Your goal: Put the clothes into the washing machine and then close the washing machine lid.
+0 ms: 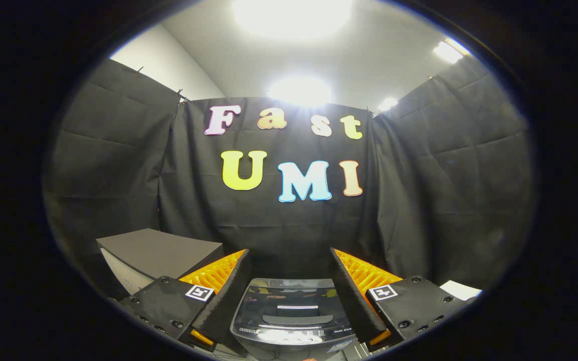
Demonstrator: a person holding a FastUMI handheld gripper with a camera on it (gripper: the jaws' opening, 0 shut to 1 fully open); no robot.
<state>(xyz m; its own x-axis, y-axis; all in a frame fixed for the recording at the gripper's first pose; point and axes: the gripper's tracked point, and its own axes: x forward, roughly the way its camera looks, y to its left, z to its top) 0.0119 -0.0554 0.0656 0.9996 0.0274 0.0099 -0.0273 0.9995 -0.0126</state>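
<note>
Gripper view: the gripper hangs above the washer with its two fingers spread wide and nothing held between them. The washer sits in the gap between the fingers, just ahead of them at 6 o'clock, its glossy dark lid lying flat and closed, with a recessed handle across its middle and ceiling lights mirrored on it. A grey box stands at 8 o'clock, beyond the left finger. A white sheet lies at 4 o'clock past the right finger. Black cloth walls the booth behind; bright ceiling lamps glare at 12 o'clock.
</note>
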